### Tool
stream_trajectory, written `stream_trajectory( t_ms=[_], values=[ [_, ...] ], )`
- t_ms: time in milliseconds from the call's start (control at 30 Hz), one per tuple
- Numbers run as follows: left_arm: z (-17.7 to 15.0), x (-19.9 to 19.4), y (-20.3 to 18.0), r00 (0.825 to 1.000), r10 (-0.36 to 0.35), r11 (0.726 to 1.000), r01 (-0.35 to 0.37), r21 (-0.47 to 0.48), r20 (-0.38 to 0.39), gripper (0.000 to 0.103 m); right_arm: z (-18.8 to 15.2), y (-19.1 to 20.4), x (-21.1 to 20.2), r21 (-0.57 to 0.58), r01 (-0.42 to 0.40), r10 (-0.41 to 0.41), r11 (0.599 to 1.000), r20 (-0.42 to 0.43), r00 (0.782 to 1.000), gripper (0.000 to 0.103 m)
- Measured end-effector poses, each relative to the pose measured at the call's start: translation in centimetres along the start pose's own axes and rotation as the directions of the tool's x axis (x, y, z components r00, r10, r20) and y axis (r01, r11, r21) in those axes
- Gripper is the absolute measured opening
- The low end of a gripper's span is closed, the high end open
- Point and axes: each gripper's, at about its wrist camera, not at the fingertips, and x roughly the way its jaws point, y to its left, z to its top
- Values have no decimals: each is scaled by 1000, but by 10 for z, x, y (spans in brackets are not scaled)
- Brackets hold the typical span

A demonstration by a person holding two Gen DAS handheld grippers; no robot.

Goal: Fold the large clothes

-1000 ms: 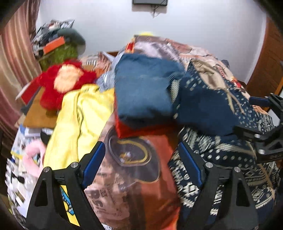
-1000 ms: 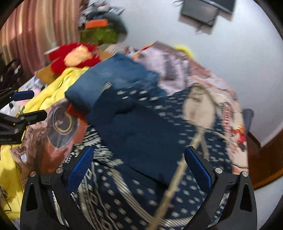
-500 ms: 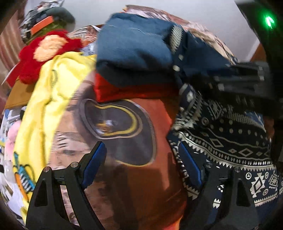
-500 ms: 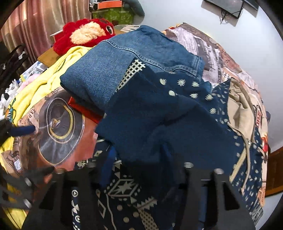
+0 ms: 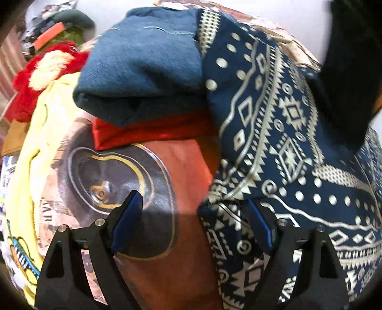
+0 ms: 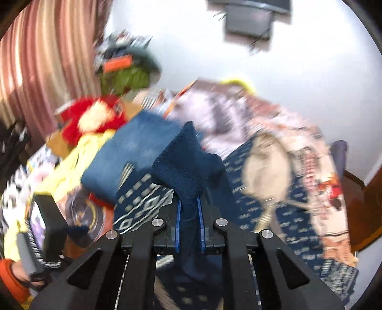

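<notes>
Bed piled with clothes; both grippers over the near half.

Right gripper (image 6: 189, 224): jaws have just been closing and now stand narrow, pinched on a fold of the navy patterned garment (image 6: 188, 164). The pinched cloth rises in a peak above the blue pads, plain dark side showing. The rest of the garment spreads over the bed to the right and far side, with white dots and bands. A beige patch (image 6: 265, 167) lies on it to the right. This view is blurred.

Left gripper (image 5: 191, 221): fingers wide apart, nothing between the pads. Left pad over the printed bedspread (image 5: 148, 238); right pad at the near edge of the navy patterned garment (image 5: 281, 133), whether touching it I cannot tell. Gripper points steeply down at the bed.

Folded jeans (image 5: 143, 62) sit far of the left gripper, stacked on a folded red cloth (image 5: 152, 131). The patterned garment overlaps the right edge of the jeans. The stack rests on the bedspread, just beyond its dark round print (image 5: 114, 181).

Yellow cloth (image 5: 40, 147) lies along the left side of the bed. A red plush toy (image 5: 45, 74) sits far left beyond it, with a green bundle (image 6: 126, 76) behind it by the wall. Striped curtain (image 6: 43, 62) at far left. A dark screen (image 6: 250, 19) hangs on the white wall. In the right wrist view, the left gripper's dark body (image 6: 51, 224) shows at lower left, over the bedspread.
</notes>
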Motion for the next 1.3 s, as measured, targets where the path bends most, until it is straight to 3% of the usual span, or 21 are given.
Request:
stream_trajectory(
  t_ms=[133, 300, 533, 800, 1000, 1133, 1300],
  values=[
    [7, -7, 2, 997, 64, 996, -62, -57, 41, 85, 5, -56, -45, 123, 53, -64, 991, 82, 995, 10],
    [11, -22, 12, 991, 111, 985, -100, -140, 76, 85, -13, -107, -72, 226, 115, -136, 967, 79, 988, 10],
    [10, -30, 11, 987, 140, 982, -129, -137, 76, 85, -73, -152, -54, 347, 110, -95, 931, -60, 994, 10],
    [4, -28, 4, 983, 174, 982, -168, -91, 52, 85, -143, -169, -27, 420, 153, -56, 894, -234, 971, 10],
    [0, -31, -2, 984, 174, 984, -172, -53, 32, 85, -165, -189, -17, 480, 167, -5, 861, -321, 947, 14],
    [-5, -42, -10, 985, 166, 986, -165, -15, 38, 85, -177, -196, -21, 480, 228, -24, 847, -395, 919, 18],
    [-8, -71, -25, 990, 118, 992, -121, 33, 81, 85, -180, -200, -41, 475, 239, -35, 847, -400, 916, 20]
  ],
)
